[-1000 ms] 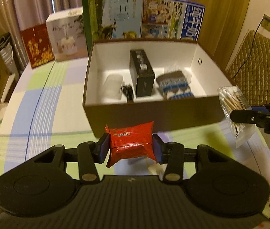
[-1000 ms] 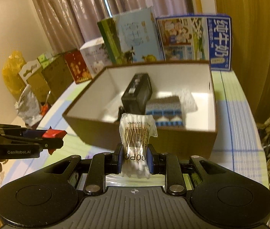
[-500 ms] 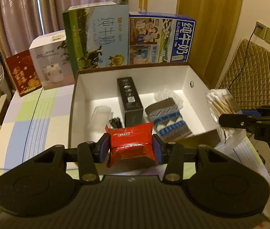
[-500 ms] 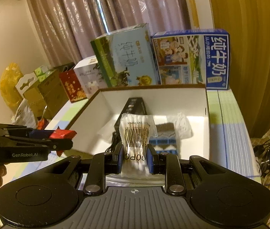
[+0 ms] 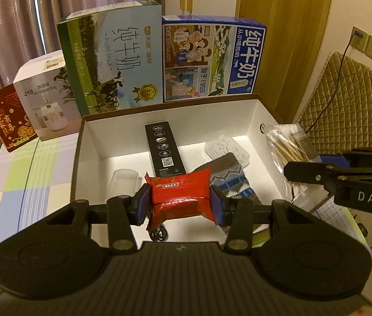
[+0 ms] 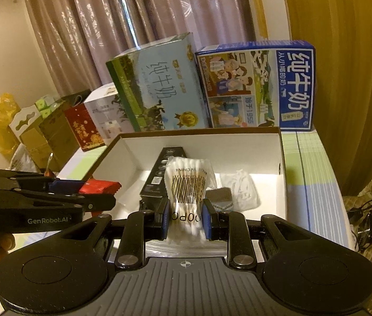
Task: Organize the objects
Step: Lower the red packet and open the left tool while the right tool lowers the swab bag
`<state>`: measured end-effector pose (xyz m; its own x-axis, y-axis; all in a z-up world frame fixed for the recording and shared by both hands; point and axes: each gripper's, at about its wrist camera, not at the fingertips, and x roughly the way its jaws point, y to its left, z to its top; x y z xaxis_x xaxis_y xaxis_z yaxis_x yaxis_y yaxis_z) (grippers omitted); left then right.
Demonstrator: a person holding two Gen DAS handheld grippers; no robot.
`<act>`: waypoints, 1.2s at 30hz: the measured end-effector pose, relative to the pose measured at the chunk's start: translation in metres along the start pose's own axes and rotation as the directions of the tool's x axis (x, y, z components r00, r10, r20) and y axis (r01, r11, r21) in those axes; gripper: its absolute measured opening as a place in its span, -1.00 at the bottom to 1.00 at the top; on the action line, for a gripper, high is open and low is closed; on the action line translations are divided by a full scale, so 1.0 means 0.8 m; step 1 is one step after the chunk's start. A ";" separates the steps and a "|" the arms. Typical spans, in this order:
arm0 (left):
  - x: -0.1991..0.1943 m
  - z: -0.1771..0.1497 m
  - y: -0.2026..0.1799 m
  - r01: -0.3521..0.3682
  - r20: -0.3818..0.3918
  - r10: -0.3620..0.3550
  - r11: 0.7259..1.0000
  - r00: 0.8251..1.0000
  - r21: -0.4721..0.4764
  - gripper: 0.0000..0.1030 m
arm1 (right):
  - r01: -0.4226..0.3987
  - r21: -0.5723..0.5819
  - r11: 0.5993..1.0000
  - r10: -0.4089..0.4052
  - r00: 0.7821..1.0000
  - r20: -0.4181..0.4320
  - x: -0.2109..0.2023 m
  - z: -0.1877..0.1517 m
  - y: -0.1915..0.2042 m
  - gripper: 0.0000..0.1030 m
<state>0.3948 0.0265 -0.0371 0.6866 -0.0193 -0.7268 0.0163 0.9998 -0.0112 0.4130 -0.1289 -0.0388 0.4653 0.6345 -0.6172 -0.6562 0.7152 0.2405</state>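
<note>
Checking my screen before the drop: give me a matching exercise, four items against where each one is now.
Things:
1. red foil snack packet
2. clear bag of cotton swabs
3. long black carton
4. blue pure-milk carton

Places:
A. lying inside the open white-lined box
B. clamped in the left hand-held gripper
C. standing behind the box
D. clamped in the right hand-held gripper

Pairs: 1-B, 2-D, 3-A, 4-C
</note>
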 end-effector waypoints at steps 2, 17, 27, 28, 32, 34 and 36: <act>0.009 0.001 0.000 0.004 -0.012 -0.004 1.000 1.000 -0.004 -0.18 | 0.008 0.002 1.000 -0.008 1.000 -0.007 0.007 0.000 -0.004 -0.57; 0.072 0.003 -0.004 0.016 -0.098 -0.017 1.000 0.995 -0.004 -0.18 | 0.067 0.019 0.998 -0.066 0.996 -0.065 0.048 -0.002 -0.033 -0.57; 0.108 -0.004 -0.006 0.023 -0.166 -0.023 1.000 0.986 -0.004 -0.18 | 0.109 0.026 0.994 -0.106 0.990 -0.092 0.062 -0.004 -0.051 -0.57; 0.111 -0.004 -0.006 0.023 -0.171 -0.023 1.000 0.985 -0.004 -0.18 | 0.111 0.027 0.993 -0.108 0.990 -0.093 0.063 -0.004 -0.052 -0.57; 0.121 -0.006 -0.006 0.023 -0.189 -0.024 1.000 0.982 -0.007 -0.18 | 0.116 0.027 0.993 -0.113 0.989 -0.100 0.066 -0.005 -0.056 -0.57; 0.125 -0.006 -0.006 0.025 -0.195 -0.026 1.000 0.980 -0.008 -0.18 | 0.120 0.023 0.993 -0.117 0.988 -0.102 0.068 -0.004 -0.056 -0.57; 0.128 -0.006 -0.006 0.025 -0.201 -0.026 1.000 0.979 -0.008 -0.18 | 0.122 0.022 0.992 -0.120 0.987 -0.104 0.068 -0.004 -0.057 -0.57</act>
<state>0.4614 0.0199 -0.1150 0.5260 -0.0439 -0.8494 0.0277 0.9990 -0.0345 0.4667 -0.1278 -0.0860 0.4763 0.5105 -0.7159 -0.5810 0.7938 0.1796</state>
